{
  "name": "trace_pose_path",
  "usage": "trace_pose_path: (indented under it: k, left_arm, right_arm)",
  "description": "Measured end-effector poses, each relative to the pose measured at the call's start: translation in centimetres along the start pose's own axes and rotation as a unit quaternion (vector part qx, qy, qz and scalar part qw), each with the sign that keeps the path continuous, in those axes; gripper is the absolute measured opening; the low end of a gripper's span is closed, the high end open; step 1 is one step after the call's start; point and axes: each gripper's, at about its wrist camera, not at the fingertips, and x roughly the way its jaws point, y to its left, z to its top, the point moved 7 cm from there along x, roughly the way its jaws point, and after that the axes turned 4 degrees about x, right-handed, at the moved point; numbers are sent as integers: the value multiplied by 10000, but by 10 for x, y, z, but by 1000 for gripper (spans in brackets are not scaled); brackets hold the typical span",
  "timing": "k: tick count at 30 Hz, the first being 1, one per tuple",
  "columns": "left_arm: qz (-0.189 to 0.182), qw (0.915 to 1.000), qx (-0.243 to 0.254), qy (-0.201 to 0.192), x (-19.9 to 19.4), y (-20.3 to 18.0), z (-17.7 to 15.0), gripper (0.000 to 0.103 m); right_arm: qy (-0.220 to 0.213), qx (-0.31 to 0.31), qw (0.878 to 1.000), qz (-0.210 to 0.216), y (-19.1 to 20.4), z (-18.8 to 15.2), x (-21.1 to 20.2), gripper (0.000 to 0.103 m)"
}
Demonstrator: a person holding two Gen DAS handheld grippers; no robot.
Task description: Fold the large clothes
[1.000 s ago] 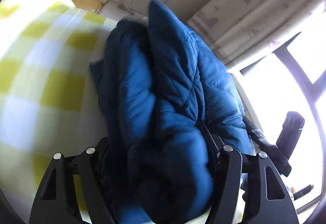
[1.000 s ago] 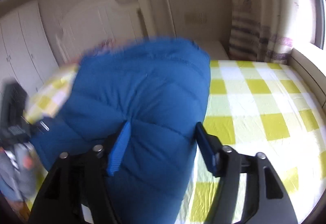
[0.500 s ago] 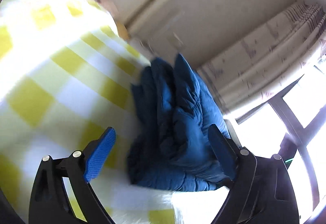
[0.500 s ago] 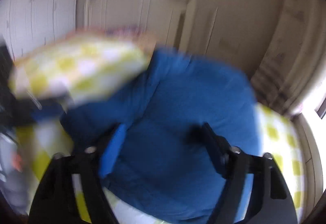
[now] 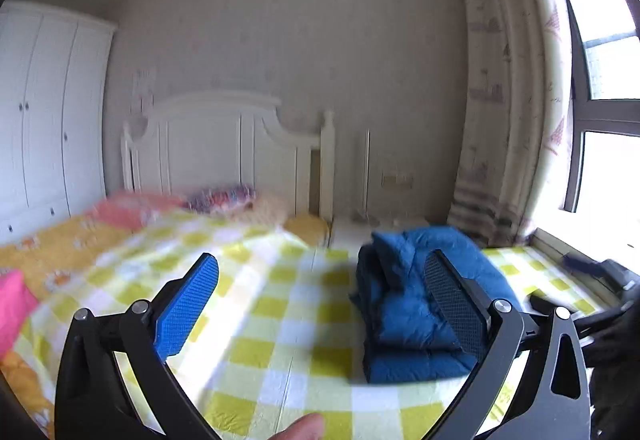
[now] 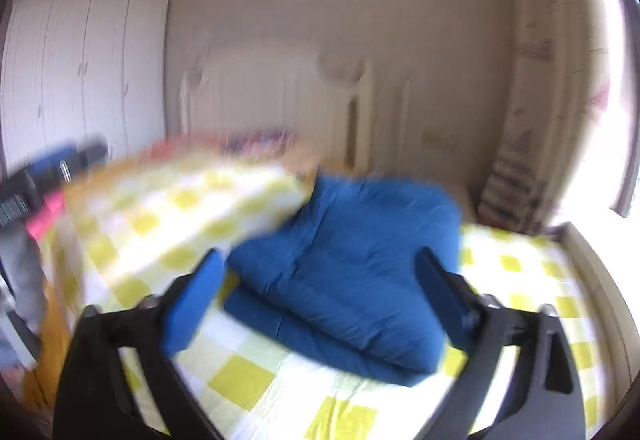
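A bed with a yellow-and-white checked sheet [image 5: 304, 324] carries the folded blue quilted jacket [image 5: 404, 304] near its window-side edge; the left hand-held gripper [image 5: 320, 296] and right hand-held gripper [image 6: 320, 292] have just been opening, both released, nothing between their jaws

A home bedroom: a bed [image 5: 280, 320] under a yellow-and-white checked sheet with a white headboard [image 5: 224, 156], white wardrobe doors [image 5: 48, 112], pillows [image 5: 224, 198] and a curtained window [image 5: 600, 80].
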Motion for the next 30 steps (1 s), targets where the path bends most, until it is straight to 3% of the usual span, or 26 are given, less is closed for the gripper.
trace_pose_path:
  k: [3, 6, 10, 16, 22, 30]
  left_arm:
    - [-235, 9997, 48, -27, -18, -17, 3, 99]
    - [-324, 9990, 146, 255, -19, -38, -13, 99]
    - [-304, 9963, 377, 703, -6, -64, -48, 99]
    - [-391, 9932, 447, 1001, 2, -79, -72, 99]
    - [-359, 9936, 464, 967, -1, -76, -76, 99]
    - [-349, 9934, 423, 1008, 0, -71, -79, 99]
  right_arm:
    - [-512, 55, 9982, -308, -12, 17, -50, 101]
    - [-501, -59, 9973, -528, -13, 1, -70, 101]
    - [-229, 132, 9961, -840, -21, -36, -68, 101]
    - [351, 379, 9935, -1014, -23, -85, -48, 101]
    - [99, 320, 9935, -1085, -15, -84, -56, 101]
    - [111, 244, 9934, -1117, -11, -84, -57, 101]
